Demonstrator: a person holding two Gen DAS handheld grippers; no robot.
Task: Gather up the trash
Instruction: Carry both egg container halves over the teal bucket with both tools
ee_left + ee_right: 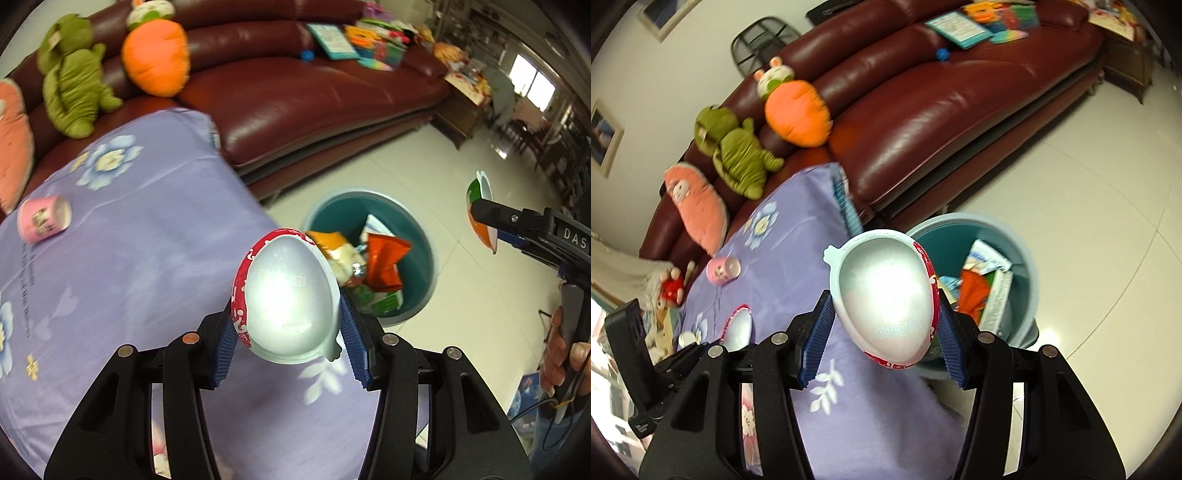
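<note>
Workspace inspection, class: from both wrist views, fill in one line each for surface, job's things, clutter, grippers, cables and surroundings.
Surface: purple floral cloth over a table.
Job's things: teal bin on the floor, holding wrappers; pink cup lying on the cloth.
Clutter: plush toys, books on the sofa.
Grippers: left gripper shut on an egg-shaped half-shell; right gripper shut on another half-shell.
Cables: one below the right handle.
Surroundings: maroon sofa, white tiled floor.

Bright, even room light; glare whitens both egg shells [291,295] [890,306]. Fisheye bends the sofa [314,92]; corners go black. Plush toys [74,77] slightly blurred.
</note>
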